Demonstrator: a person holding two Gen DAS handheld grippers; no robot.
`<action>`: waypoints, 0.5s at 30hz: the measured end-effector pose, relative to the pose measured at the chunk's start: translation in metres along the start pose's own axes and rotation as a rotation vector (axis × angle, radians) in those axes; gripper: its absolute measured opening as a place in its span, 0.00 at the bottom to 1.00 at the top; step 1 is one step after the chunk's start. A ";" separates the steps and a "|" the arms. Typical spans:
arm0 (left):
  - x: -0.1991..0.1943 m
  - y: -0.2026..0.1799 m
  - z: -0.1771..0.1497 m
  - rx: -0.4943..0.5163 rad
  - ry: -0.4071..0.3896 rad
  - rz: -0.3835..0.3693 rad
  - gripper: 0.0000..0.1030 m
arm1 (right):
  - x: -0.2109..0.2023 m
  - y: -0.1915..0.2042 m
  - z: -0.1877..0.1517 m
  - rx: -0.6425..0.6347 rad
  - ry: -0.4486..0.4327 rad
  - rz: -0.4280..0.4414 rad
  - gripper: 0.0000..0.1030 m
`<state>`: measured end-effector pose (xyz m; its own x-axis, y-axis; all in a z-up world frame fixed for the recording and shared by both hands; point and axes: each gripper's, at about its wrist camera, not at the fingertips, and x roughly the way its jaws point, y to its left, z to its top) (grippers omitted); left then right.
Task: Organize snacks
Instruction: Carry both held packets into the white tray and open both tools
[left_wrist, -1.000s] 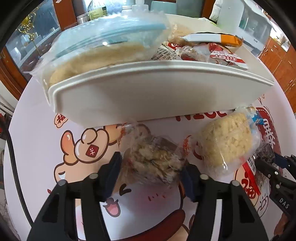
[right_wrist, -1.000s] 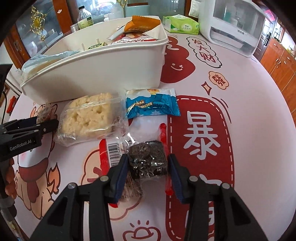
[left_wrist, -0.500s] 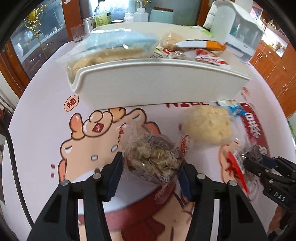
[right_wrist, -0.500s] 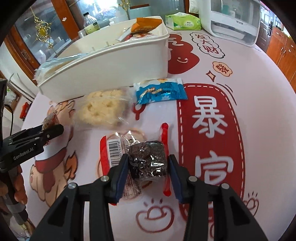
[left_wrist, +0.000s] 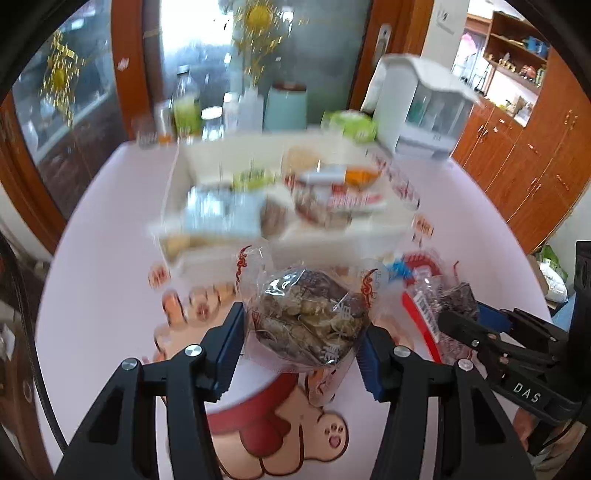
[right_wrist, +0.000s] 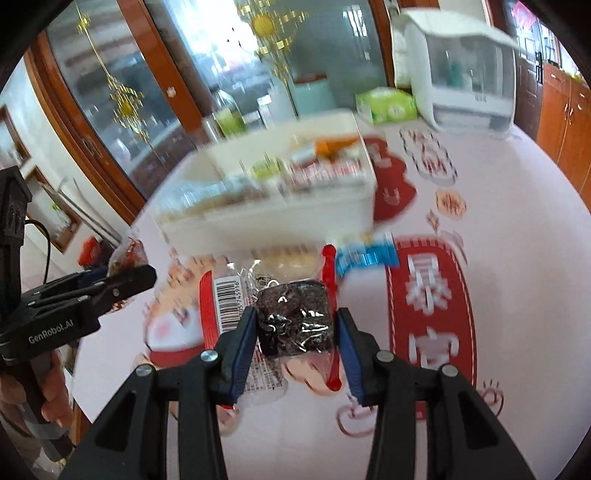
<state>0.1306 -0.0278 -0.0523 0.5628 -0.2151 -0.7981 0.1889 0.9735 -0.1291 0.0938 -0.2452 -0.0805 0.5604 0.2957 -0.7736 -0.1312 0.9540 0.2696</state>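
Note:
My left gripper is shut on a clear packet of brown nut brittle, held up above the tabletop. In the right wrist view my right gripper is shut on a dark cake in a clear wrapper with red edges, also lifted. That same dark snack shows at the right of the left wrist view, and the left gripper at the left of the right wrist view. Behind both stands the white bin with several snacks inside, blurred.
A pale rice cake packet and a blue packet lie on the printed tablecloth in front of the bin. A white appliance, a green tissue box and bottles stand at the far edge.
Both grippers have risen with their packets off the table, and the views now look down into the bin from higher up. The rice cake and blue packet stay on the cloth.

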 end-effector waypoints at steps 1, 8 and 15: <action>-0.007 0.000 0.013 0.009 -0.017 0.000 0.53 | -0.003 0.003 0.007 -0.001 -0.020 0.007 0.42; -0.035 0.001 0.098 0.072 -0.119 0.034 0.53 | -0.030 0.040 0.087 -0.060 -0.188 0.008 0.42; -0.012 0.030 0.182 0.034 -0.135 0.100 0.53 | -0.011 0.056 0.156 -0.042 -0.248 -0.068 0.43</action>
<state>0.2756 -0.0105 0.0603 0.6830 -0.1277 -0.7192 0.1520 0.9879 -0.0311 0.2083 -0.2030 0.0324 0.7521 0.2146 -0.6231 -0.1177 0.9740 0.1935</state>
